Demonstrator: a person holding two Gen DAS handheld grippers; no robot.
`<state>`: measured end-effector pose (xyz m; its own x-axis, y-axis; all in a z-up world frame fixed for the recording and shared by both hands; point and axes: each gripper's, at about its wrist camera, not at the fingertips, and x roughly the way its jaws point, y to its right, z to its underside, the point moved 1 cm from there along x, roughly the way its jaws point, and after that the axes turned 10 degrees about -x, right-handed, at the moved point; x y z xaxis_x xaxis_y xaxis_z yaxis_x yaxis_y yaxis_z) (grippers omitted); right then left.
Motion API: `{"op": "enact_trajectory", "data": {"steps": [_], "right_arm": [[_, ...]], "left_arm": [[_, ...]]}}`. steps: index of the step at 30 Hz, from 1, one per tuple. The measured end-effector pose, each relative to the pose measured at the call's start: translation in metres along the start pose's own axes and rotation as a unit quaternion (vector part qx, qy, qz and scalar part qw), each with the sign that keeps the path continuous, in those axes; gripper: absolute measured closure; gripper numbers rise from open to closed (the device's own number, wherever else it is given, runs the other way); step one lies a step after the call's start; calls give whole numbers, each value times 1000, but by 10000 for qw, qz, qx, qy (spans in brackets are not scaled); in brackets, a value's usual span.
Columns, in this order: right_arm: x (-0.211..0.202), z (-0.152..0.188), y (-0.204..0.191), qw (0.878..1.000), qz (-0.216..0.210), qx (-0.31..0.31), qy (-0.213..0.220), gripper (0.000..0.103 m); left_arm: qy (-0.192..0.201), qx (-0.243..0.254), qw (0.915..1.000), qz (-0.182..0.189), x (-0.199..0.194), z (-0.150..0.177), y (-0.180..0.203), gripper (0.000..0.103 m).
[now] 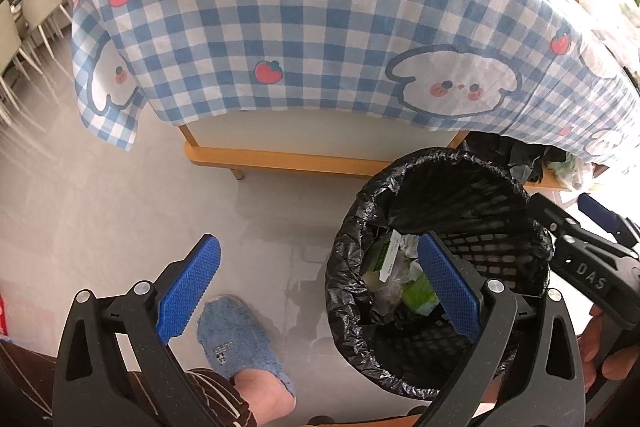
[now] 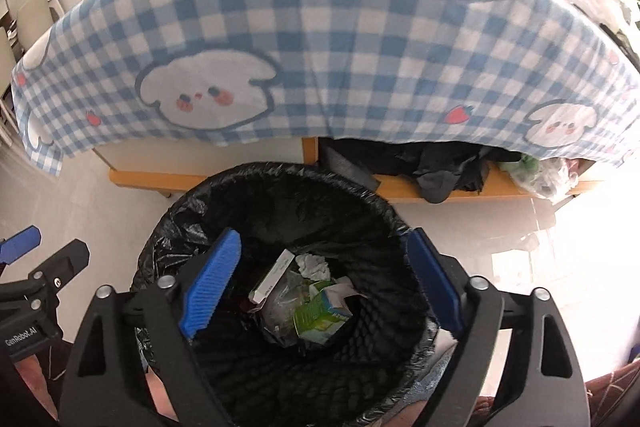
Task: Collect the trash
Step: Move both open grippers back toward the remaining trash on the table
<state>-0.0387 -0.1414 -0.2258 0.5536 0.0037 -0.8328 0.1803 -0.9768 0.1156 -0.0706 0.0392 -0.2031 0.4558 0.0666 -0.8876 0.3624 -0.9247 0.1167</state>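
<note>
A black mesh trash bin (image 1: pixel 440 195) lined with a black bag stands on the floor by the table; it also shows in the right wrist view (image 2: pixel 280 195). Inside lie a green and white carton (image 2: pixel 320 315), a white box (image 2: pixel 272 277), crumpled paper (image 2: pixel 314 265) and clear plastic. My right gripper (image 2: pixel 320 283) is open and empty, directly above the bin opening. My left gripper (image 1: pixel 316 287) is open and empty, over the floor at the bin's left rim. The trash also shows in the left wrist view (image 1: pixel 416 291).
A table with a blue checked cloth (image 1: pixel 320 27) stands behind the bin, with clutter on top. Dark clothes and plastic bags (image 2: pixel 460 167) lie on its lower shelf. My foot in a blue slipper (image 1: pixel 240 339) is on the floor left of the bin. Chairs (image 1: pixel 32 11) stand far left.
</note>
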Motion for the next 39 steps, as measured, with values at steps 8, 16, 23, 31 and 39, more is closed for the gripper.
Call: {"op": "enact_trajectory", "data": {"steps": [8,16,23,31,39], "right_arm": [[-38,-17,9,9992,259,0,295,8],[-70,-31,26,9978,308,90,571,8],[-97,-42,43,9961,329,210,792,8],[-127,-53,62,9935,412,346,1002,8],[-143,-77,84,9917,440,470,1116,8]], "left_arm": [[71,25,9999,130,-17,-8,9,6],[229,-5,9993,305,-48,-22,14,6],[332,13,9988,371,-72,-31,17,6],[334,34,9988,345,-90,-47,25,6],[388,50,9985,372,-102,-75,39,6]]}}
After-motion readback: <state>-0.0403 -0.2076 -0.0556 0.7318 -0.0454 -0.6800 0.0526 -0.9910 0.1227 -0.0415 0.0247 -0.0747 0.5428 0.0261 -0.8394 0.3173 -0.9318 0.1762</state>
